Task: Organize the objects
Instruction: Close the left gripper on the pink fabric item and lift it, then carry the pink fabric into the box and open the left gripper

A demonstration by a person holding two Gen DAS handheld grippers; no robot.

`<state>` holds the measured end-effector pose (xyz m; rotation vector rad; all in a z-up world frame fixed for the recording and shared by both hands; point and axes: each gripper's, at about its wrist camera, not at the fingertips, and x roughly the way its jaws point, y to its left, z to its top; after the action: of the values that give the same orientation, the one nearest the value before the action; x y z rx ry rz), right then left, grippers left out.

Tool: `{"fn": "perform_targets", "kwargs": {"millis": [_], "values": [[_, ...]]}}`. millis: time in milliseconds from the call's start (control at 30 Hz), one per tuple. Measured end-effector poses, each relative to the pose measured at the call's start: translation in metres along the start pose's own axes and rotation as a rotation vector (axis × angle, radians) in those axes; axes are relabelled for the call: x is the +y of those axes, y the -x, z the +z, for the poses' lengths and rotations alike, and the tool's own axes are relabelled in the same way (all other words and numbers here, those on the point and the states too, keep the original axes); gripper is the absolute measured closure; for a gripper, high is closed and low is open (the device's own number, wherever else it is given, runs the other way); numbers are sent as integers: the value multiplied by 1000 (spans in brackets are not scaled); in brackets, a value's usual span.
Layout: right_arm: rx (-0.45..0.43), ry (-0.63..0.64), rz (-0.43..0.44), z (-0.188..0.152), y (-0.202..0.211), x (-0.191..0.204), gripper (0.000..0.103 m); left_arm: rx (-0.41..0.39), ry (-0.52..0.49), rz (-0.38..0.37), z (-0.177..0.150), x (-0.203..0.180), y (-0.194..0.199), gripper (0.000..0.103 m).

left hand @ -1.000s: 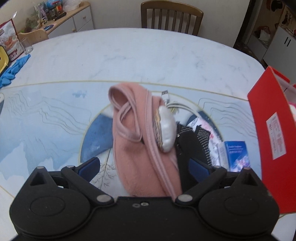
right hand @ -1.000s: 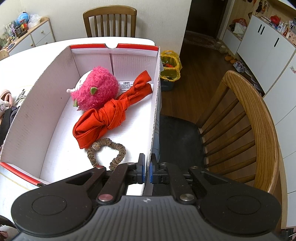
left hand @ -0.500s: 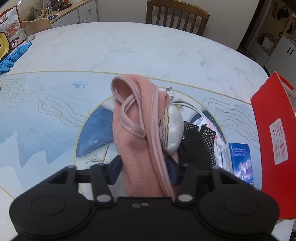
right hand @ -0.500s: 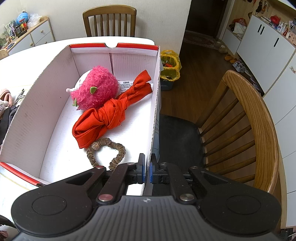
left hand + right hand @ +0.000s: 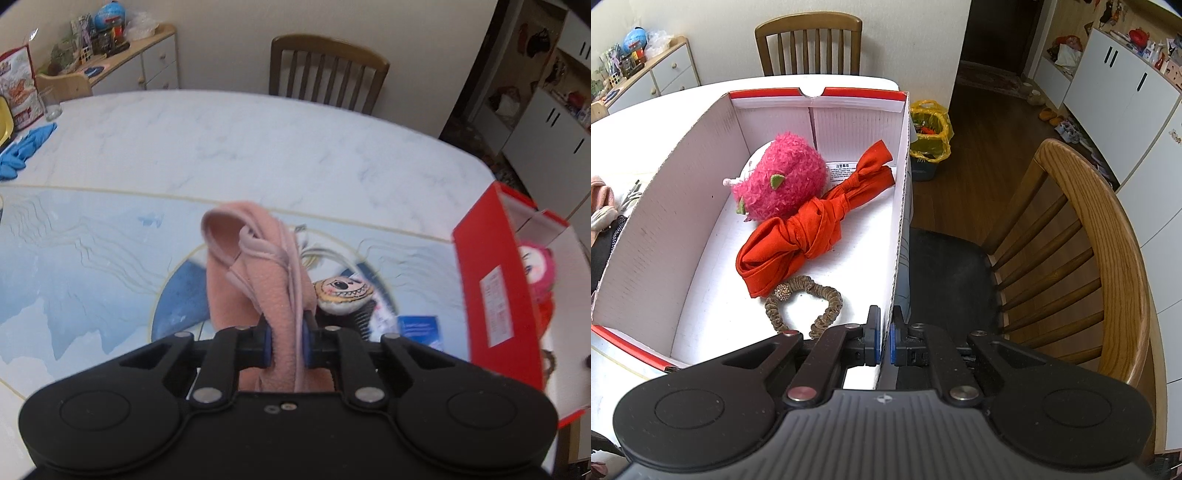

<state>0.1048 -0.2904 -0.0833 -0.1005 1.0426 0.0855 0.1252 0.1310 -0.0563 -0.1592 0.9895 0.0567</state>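
1. Gripping the soft pink fleece garment [image 5: 258,280], the left gripper [image 5: 286,343] has just been closing its jaws, and the blue pads now pinch the cloth between them. The garment's long axis runs straight ahead from the pads, its looped end farthest out over the blue-and-white patterned table mat [image 5: 92,266].
2. Just ahead and right of that gripper, still on the mat, lie a round cream toy with a toothy face [image 5: 341,293], a black dotted cloth [image 5: 364,317] and a small blue packet [image 5: 421,326].
3. Farther right stands the red-and-white cardboard box [image 5: 487,288], well apart from the held garment. I judge the coming move turns on this: the box lies to the right of the left gripper, so the garment must travel rightward and clear the near red wall.
4. The right gripper [image 5: 884,341] is clamped on the box's right-hand wall [image 5: 899,236], seemingly steadying it.
5. Inside the box, ahead and left of the right gripper, lie a brown beaded scrunchie [image 5: 805,306] nearest, a knotted red-orange scarf [image 5: 812,225] in the middle and a fuzzy bright-pink plush toy [image 5: 779,177] at the far end.
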Motion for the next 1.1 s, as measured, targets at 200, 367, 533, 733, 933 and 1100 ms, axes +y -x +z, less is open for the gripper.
{"fn": "perform_targets", "kwargs": {"millis": [200, 367, 533, 733, 933, 1100], "values": [[-1, -7, 4, 1, 1, -1, 99, -51, -40, -47, 14, -11, 31, 91], [-2, -11, 7, 1, 1, -2, 99, -117, -96, -68, 24, -26, 60, 91], [-2, -14, 7, 1, 1, -2, 99, -179, -156, -126, 39, -48, 88, 91], [-3, -12, 7, 1, 1, -2, 99, -227, -251, -243, 44, -91, 112, 91], [-4, -13, 8, 1, 1, -2, 99, -243, -364, -363, 43, -141, 119, 91], [-4, -13, 8, 1, 1, -2, 99, -235, -447, -464, 36, -183, 117, 91]]}}
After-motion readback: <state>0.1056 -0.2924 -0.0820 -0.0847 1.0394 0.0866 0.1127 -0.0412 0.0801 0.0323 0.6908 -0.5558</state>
